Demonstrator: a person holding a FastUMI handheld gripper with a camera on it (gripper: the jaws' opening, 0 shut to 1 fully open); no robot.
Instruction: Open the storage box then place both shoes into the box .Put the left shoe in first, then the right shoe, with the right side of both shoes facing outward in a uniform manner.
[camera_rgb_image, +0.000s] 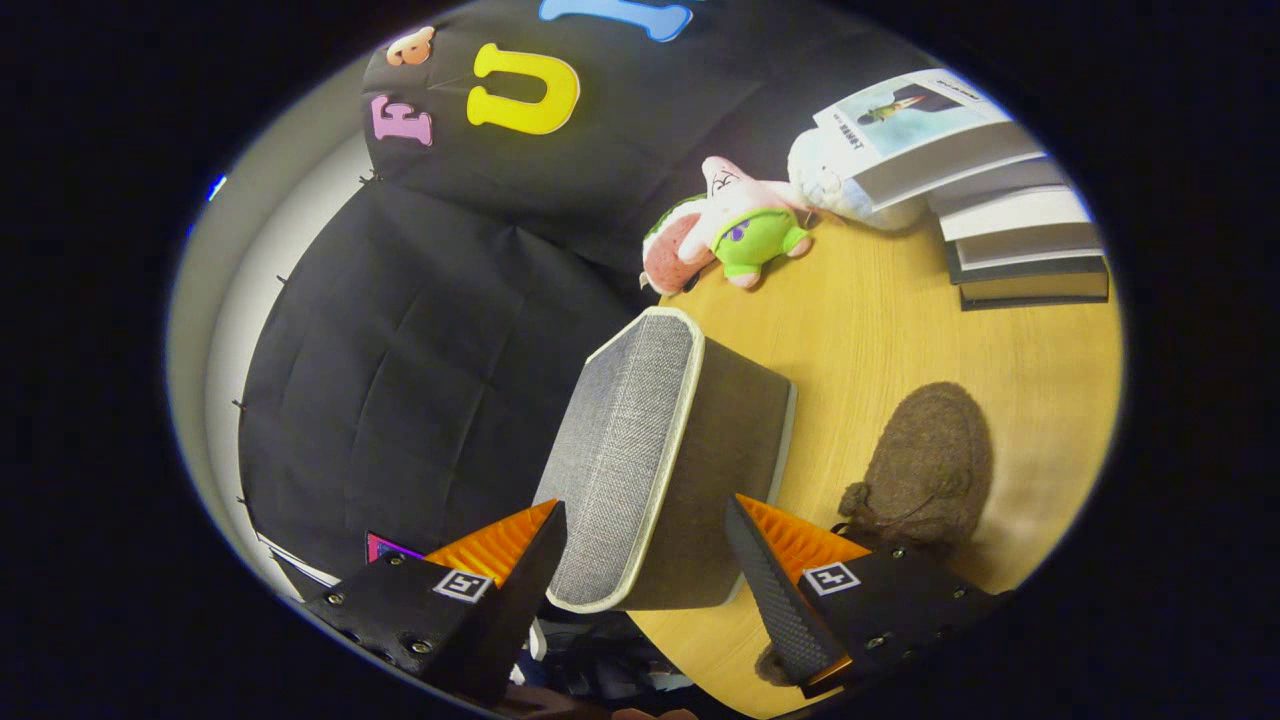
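Storage box sits between the spread gripper fingers.

Storage box between spread claw fingers, shoe right, books beyond.

The storage box is a grey woven-fabric box with pale piping along its edges, and it stands on the near part of a wooden table. It lies between the two fingers of the gripper, which are spread wide and do not press on it. Just to its right a brown fuzzy shoe rests on the tabletop, partly hidden behind the right finger.
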